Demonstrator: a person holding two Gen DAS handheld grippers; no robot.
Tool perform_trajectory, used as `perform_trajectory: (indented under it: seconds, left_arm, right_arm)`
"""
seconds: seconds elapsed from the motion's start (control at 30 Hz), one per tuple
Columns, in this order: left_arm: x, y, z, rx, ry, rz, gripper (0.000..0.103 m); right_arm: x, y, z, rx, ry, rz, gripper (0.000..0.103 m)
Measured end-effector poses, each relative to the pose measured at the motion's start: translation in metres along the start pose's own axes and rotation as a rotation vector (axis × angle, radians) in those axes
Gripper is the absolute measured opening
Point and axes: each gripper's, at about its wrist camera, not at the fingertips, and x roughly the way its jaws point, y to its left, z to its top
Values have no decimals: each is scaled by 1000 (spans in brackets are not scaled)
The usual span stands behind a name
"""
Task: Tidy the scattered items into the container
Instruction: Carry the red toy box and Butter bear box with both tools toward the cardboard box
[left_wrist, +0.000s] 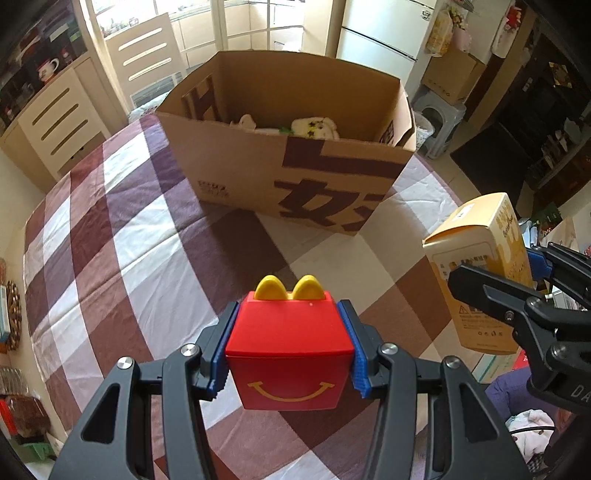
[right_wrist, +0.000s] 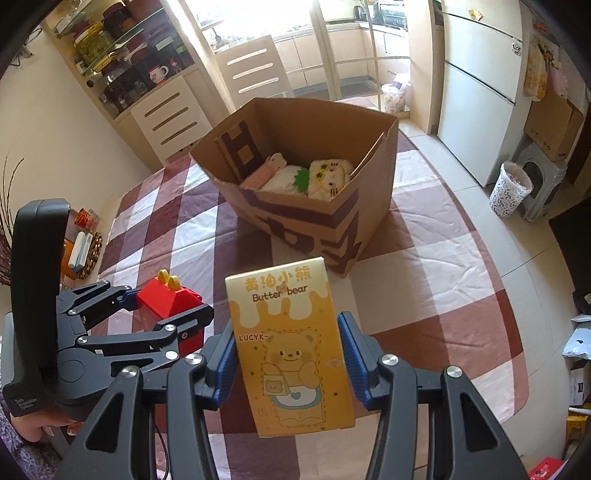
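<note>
The red toy meal box (left_wrist: 290, 354), yellow arches on top and a yellow smile on its front, sits pinched between the blue pads of the left gripper (left_wrist: 290, 350), held clear above the checked tablecloth (left_wrist: 122, 229). Over on the right, the yellow Butter bear carton (right_wrist: 290, 350) is clamped upright in the right gripper (right_wrist: 288, 356), its cartoon bear facing the camera, pads pressing both long sides. From the left wrist view that same carton (left_wrist: 476, 273) shows at the right edge, tilted, well apart from the red box.

Ahead of both sits the open cardboard box (left_wrist: 295, 162), brown with dark printed characters, resting on the cloth towards the far end of the table. Inside it lie soft pale items: one cream plush with a yellow face (right_wrist: 330, 179), a white piece with a green patch (right_wrist: 288, 181), and what may be a pinkish bear-topped item (right_wrist: 264, 171), though the box wall hides part of it.

Around the table: a white slatted chair (right_wrist: 255, 70), a drawer unit (right_wrist: 170, 118), a fridge (right_wrist: 480, 92), and a patterned waste bin (right_wrist: 509, 190) on the floor.
</note>
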Motion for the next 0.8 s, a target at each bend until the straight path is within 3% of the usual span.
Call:
perform_trajectory:
  seconds: [0.43, 0.8]
  left_arm:
    - [-2, -2, 45, 37, -18, -9, 53]
    - [-11, 11, 87, 6, -52, -23, 53]
  right_arm:
    - [3, -10, 35, 9, -20, 14, 51]
    - [3, -6, 77, -16, -52, 61, 51]
